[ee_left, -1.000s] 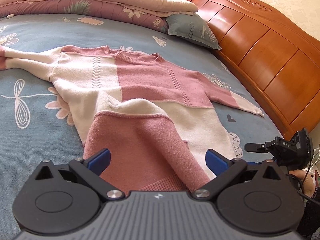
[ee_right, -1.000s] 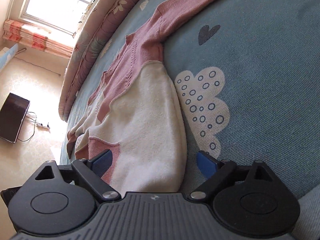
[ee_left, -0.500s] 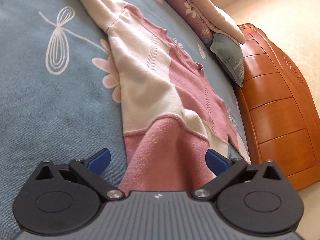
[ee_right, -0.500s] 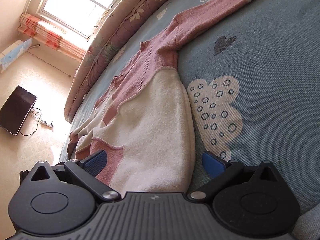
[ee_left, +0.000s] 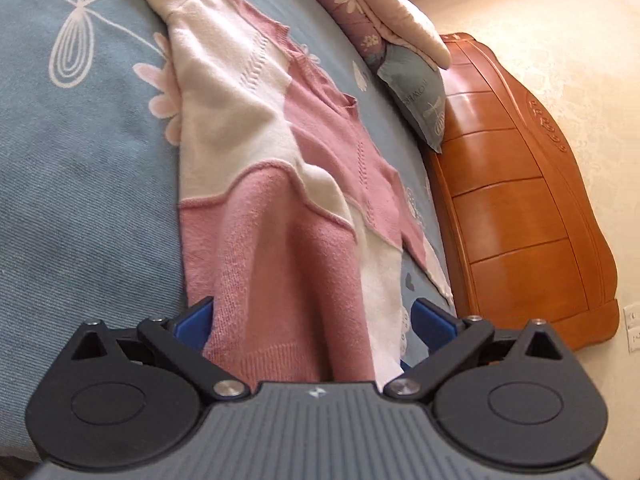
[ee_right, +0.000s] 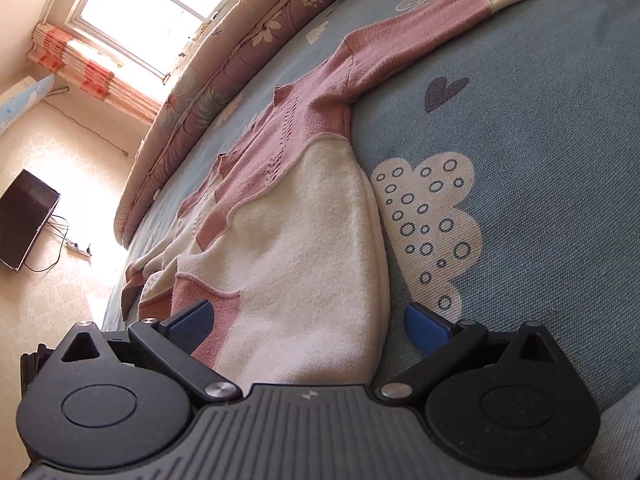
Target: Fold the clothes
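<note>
Swung further over the pink hem since a second ago, left gripper now looking along the sweater toward the wooden headboard; right gripper barely shifted, a little more of the far sleeve in sight. Both jaws spread wide, blue pads apart. Pink lower panel and ribbed hem running between the left jaws, cream panel between the right jaws; whether cloth touches the pads, cannot tell. Sweater spread flat on the blue patterned bed, sleeves out to both sides. Beyond: grey pillow, rolled floral quilt, bright window, dark monitor on the floor.
</note>
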Demonstrator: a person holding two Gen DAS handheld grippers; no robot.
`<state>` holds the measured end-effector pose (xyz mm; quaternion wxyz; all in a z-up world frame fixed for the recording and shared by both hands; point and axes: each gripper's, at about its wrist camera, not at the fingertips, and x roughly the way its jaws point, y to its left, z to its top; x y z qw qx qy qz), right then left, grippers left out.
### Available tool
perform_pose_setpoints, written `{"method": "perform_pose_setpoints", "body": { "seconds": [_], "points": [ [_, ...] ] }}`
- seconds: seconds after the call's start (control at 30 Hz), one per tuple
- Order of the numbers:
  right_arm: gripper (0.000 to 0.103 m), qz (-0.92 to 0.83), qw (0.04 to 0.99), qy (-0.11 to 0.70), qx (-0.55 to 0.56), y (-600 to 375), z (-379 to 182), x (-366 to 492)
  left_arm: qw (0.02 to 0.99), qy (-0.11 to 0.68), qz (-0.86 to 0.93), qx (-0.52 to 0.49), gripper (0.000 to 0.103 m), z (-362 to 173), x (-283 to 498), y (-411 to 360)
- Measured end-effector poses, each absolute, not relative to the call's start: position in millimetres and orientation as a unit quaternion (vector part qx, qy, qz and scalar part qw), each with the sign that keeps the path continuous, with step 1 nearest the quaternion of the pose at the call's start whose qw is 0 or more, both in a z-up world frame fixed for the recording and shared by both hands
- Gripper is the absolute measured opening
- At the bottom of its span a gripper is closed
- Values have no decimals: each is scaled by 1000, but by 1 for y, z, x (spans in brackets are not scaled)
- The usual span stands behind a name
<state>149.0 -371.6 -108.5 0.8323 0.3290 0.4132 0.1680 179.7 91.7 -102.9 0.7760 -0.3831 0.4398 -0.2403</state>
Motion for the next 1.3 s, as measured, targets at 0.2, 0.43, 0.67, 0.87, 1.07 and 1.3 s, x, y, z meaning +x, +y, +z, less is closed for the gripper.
{"method": "perform_pose_setpoints", "body": {
  "seconds": [0.2,0.43,0.67,0.87,1.07,1.3],
  "points": [
    [103,177,893,389,139,-313,-46,149,802,408,-221,-376,101,-80,177,118],
    [103,272,883,375,-82,-168,-16,147,815,393,-169,-390,101,-69,181,159],
    [103,324,851,368,-186,-56,-35,146,798,384,-160,-436,101,-81,172,175],
    [103,256,859,379,-230,-60,-63,160,783,397,-170,-447,101,-92,177,169],
    [103,208,868,394,-221,-98,-71,175,756,422,-190,-462,101,-115,192,148],
    [103,209,871,412,-168,-116,-81,181,716,449,-195,-498,101,-148,199,130]
  ]
}}
